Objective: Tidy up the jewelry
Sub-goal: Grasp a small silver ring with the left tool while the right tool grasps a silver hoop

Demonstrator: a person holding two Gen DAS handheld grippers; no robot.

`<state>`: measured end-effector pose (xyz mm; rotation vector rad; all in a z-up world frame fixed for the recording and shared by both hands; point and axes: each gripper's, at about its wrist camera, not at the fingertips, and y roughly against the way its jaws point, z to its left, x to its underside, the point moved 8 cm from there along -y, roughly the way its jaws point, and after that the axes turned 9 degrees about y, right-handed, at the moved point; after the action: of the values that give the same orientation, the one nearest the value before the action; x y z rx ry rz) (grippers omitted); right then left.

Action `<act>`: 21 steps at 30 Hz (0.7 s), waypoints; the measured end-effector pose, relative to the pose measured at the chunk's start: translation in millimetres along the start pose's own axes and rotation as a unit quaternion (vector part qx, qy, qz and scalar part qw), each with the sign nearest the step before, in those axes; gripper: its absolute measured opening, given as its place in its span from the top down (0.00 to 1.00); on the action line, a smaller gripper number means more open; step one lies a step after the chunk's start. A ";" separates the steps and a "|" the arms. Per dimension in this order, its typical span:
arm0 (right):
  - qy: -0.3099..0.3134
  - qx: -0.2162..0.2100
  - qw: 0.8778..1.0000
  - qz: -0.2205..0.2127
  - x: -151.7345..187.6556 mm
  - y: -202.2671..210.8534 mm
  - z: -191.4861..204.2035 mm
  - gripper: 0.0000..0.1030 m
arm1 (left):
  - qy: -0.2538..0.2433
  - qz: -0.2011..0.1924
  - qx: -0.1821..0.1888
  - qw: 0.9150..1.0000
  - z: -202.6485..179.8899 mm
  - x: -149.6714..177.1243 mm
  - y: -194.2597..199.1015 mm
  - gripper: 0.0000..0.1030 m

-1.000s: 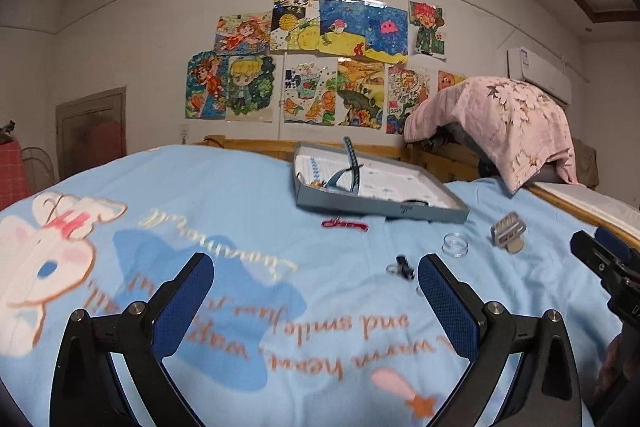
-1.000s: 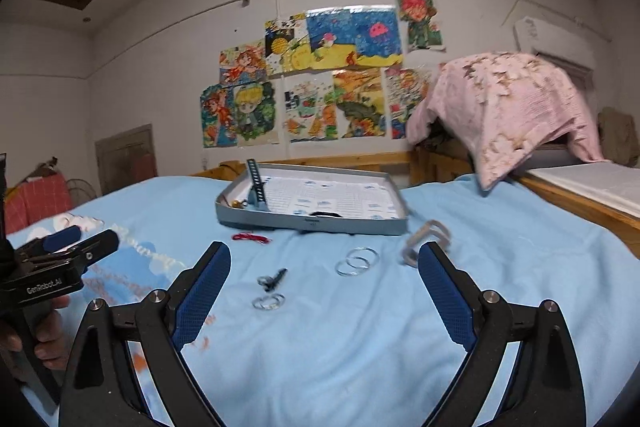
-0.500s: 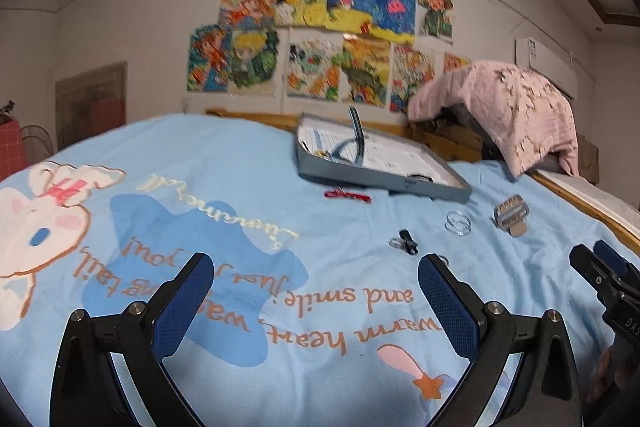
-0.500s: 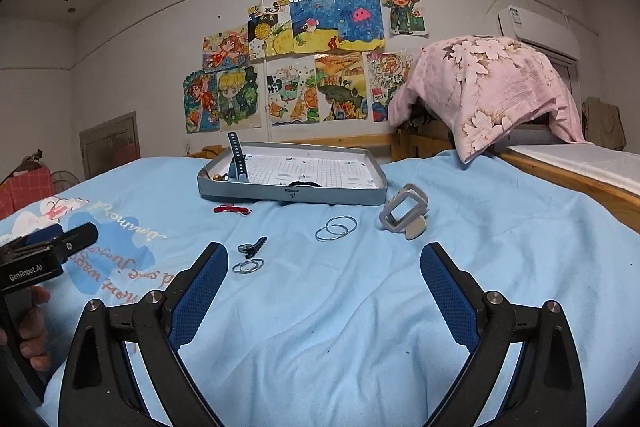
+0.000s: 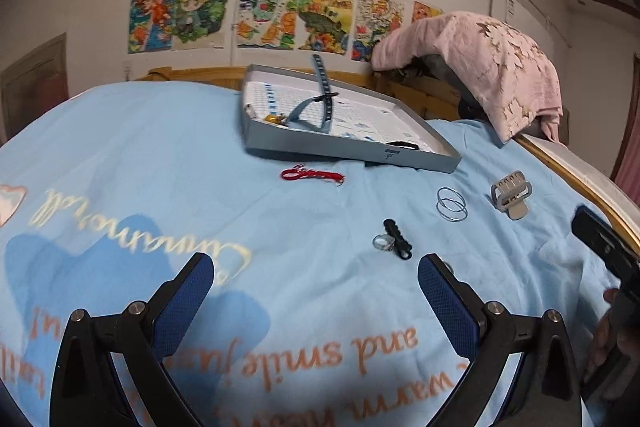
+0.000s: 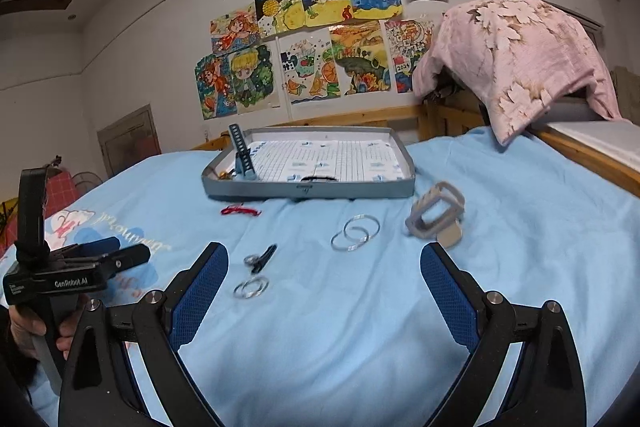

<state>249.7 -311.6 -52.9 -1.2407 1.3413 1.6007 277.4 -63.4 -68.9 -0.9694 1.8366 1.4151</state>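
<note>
The grey tray [image 6: 308,187] lay on the blue bedspread [image 6: 500,227], with a blue strap [image 6: 242,155] standing in its left end. Before its front wall lay a red cord [image 6: 240,211], two silver bangles [image 6: 355,233], a grey clip [image 6: 436,217], a black clasp [image 6: 264,257] and small rings [image 6: 251,287]. The left gripper [image 5: 316,291] and the right gripper [image 6: 324,281] each stood with fingers wide apart and empty, nearer than these items.
</note>
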 end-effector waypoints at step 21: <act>-0.026 -0.045 0.987 0.153 37.2 -138.3 -21.3 0.36 | -0.089 0.127 0.088 0.984 -49.1 27.4 -102.8 0.56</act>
<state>371.6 -304.1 -130.8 -1.0753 1.4968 1.9110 347.2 -132.2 -133.1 -0.5176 1.9625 1.4059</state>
